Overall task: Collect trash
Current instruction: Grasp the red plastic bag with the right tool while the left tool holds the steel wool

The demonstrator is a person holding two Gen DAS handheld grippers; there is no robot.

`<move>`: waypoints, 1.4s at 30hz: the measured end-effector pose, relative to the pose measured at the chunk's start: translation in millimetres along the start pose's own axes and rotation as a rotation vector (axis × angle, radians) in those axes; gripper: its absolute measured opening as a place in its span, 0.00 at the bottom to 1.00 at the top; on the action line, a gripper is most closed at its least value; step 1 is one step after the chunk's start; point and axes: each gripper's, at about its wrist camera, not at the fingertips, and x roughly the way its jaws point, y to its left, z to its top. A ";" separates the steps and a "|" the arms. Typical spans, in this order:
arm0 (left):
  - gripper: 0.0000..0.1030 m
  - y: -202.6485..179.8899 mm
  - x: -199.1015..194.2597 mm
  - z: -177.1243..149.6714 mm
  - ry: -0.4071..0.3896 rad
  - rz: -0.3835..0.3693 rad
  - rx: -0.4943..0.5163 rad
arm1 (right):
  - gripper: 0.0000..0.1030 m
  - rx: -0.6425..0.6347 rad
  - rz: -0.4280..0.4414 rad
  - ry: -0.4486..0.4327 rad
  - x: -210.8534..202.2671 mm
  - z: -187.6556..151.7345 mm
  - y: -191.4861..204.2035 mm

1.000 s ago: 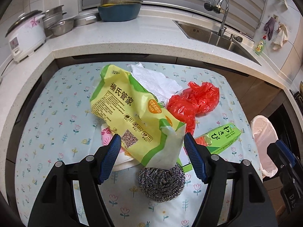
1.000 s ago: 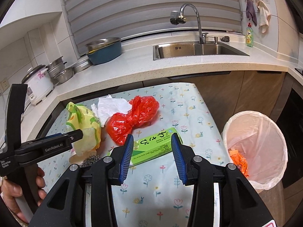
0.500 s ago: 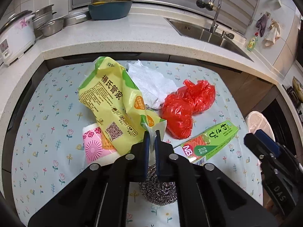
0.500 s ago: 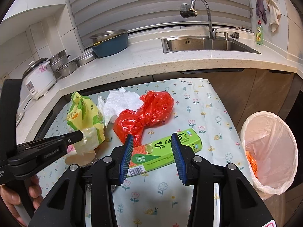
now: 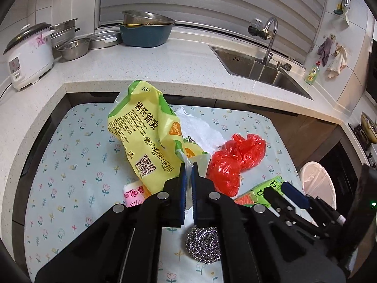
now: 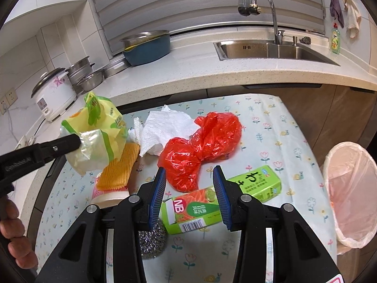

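Observation:
My left gripper [image 5: 187,179] is shut on the torn end of a yellow and green snack bag [image 5: 143,139] and holds it lifted above the table; the bag also shows in the right wrist view [image 6: 99,127]. My right gripper [image 6: 189,188] is open, just above a green box [image 6: 223,200] and close to a crumpled red plastic bag [image 6: 200,146]. A white paper towel [image 6: 162,127], a steel scourer [image 5: 203,245] and a pink cup with an orange pad [image 6: 115,176] lie on the flowered tablecloth [image 5: 70,165].
A bin with a pale pink liner [image 6: 351,188] stands at the table's right edge. Behind the table runs a counter with a sink [image 6: 271,49], a blue basin [image 6: 148,47], steel pots [image 5: 73,44] and a rice cooker [image 5: 28,54].
My left gripper closed on the yellow bag's end and lifted it off the table. My right gripper moved in over the green box and stayed open.

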 end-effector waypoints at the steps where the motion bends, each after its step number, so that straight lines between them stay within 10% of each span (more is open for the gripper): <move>1: 0.03 2.0 1.1 0.7 0.000 0.002 -0.001 | 0.39 0.001 0.005 0.007 5.5 0.3 1.1; 16: 0.03 21.1 29.1 6.5 0.010 0.022 0.011 | 0.47 0.012 0.006 0.115 101.7 3.2 14.5; 21: 0.03 15.9 32.5 5.2 0.015 0.017 0.017 | 0.17 0.008 0.020 0.109 104.9 3.3 13.7; 42: 0.03 -96.0 -22.4 -6.9 -0.038 -0.084 0.134 | 0.11 0.053 -0.032 -0.083 -28.9 16.0 -51.4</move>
